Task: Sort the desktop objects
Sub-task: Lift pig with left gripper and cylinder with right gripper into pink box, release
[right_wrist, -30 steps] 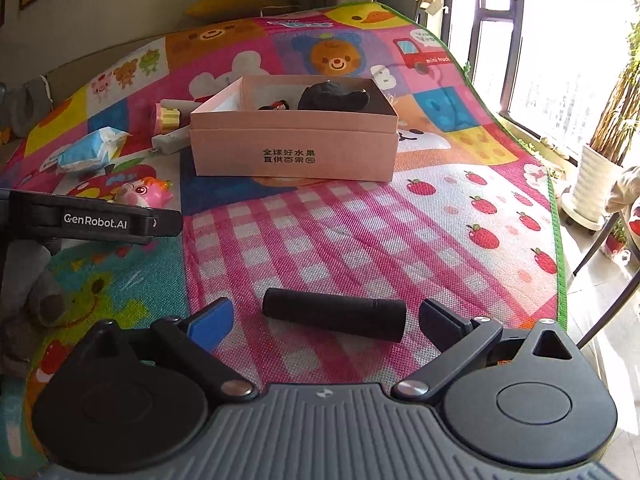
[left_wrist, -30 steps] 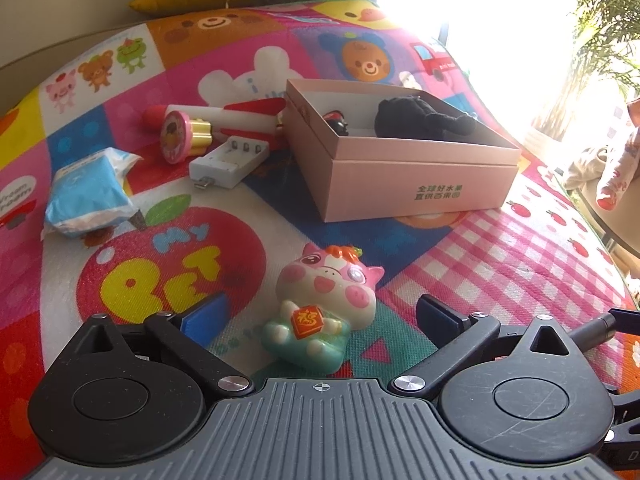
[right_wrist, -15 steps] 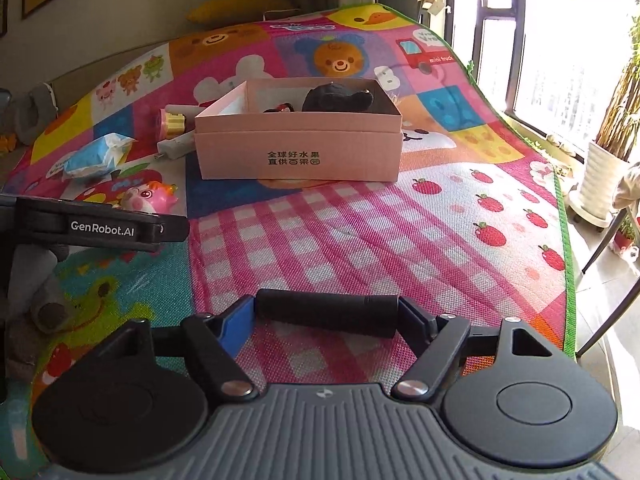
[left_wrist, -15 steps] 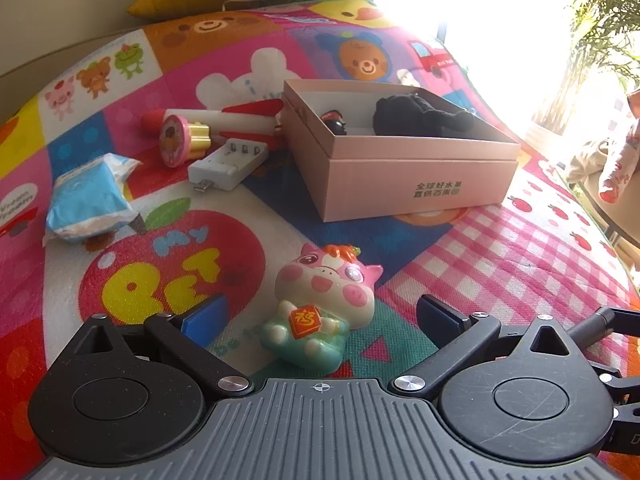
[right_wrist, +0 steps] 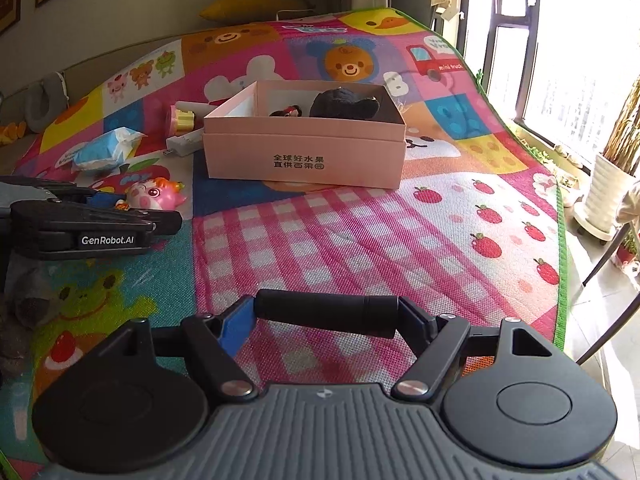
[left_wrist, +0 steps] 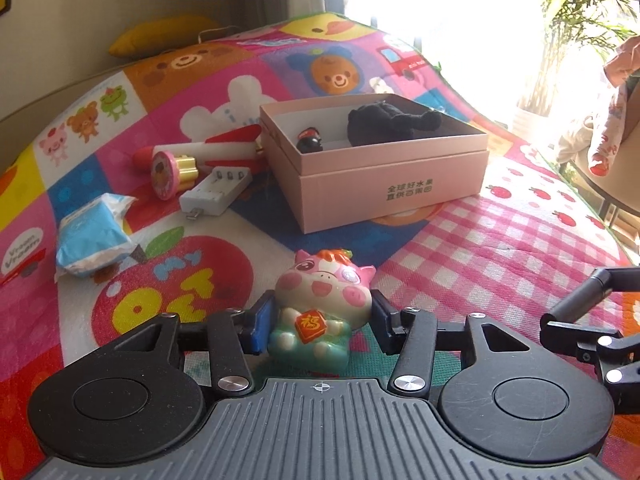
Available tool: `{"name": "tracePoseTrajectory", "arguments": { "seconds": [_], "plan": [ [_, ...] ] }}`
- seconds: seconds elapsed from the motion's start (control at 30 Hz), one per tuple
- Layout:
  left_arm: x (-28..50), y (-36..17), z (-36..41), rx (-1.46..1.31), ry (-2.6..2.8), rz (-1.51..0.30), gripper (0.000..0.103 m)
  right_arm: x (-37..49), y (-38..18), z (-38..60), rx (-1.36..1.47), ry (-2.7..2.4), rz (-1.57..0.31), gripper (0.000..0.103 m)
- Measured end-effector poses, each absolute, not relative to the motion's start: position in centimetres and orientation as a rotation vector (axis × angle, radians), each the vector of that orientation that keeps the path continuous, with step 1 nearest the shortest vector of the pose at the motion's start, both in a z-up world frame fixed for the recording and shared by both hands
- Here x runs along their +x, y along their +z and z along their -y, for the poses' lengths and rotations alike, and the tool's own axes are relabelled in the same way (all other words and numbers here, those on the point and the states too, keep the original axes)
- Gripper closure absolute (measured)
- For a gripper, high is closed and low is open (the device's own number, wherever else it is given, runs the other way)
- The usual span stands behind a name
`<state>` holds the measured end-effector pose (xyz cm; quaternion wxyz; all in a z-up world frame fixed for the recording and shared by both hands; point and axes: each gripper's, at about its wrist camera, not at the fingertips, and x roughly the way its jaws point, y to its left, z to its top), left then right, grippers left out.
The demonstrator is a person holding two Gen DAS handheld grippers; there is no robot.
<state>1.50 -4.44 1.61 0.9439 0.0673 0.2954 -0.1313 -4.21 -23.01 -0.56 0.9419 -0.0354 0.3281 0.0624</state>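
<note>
1. Left wrist view: left gripper (left_wrist: 322, 322) has its jaws closing on the pig toy (left_wrist: 320, 306); both pads touch its cheeks. The toy sits upright on the play mat (left_wrist: 480, 248), near the mat's near edge.
2. Same view: pink box (left_wrist: 384, 184) stands open mid-mat, beyond the toy. Inside it are a black plush (left_wrist: 390, 122) and a small black-and-red figure (left_wrist: 310, 140).
3. Same view, left of the box toward the mat's left edge: a white charger (left_wrist: 216, 196), a round stamp (left_wrist: 170, 168), a red-and-white tube (left_wrist: 224, 146) and a blue tissue pack (left_wrist: 94, 236). All lie on the mat, apart from the box except the tube, whose end reaches the box wall.
4. Right wrist view: right gripper (right_wrist: 326, 316) has its jaws partly open and clamped end to end on a black cylinder (right_wrist: 326, 314), held crosswise above the checked patch of the mat.
5. Same view: the left gripper shows at the left edge with the pig toy at its tip; the box is beyond, mid-mat.
</note>
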Motion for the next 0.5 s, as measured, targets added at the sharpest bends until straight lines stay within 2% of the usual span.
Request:
{"name": "tracePoseTrajectory", "arguments": {
  "seconds": [0.1, 0.23, 0.37, 0.5],
  "plan": [
    [0.1, 3.6, 4.8, 0.135, -0.305, -0.556, 0.049, -4.4, 1.0, 24.1, -0.08, 0.127, -0.645, 0.027],
    [-0.4, 7.7, 5.6, 0.16, -0.342, -0.439, 0.049, -4.0, 5.6, 26.3, -0.059, 0.125, -0.549, 0.027],
    [2.3, 11.2, 7.0, 0.203, -0.336, -0.342, 0.049, -2.3, 11.7, 27.4, -0.056, 0.126, -0.394, 0.027],
    [7.0, 11.4, 7.7, 0.17, -0.304, -0.353, 0.049, 1.5, 16.5, 27.2, -0.049, 0.166, -0.28, 0.027]
  ]
}}
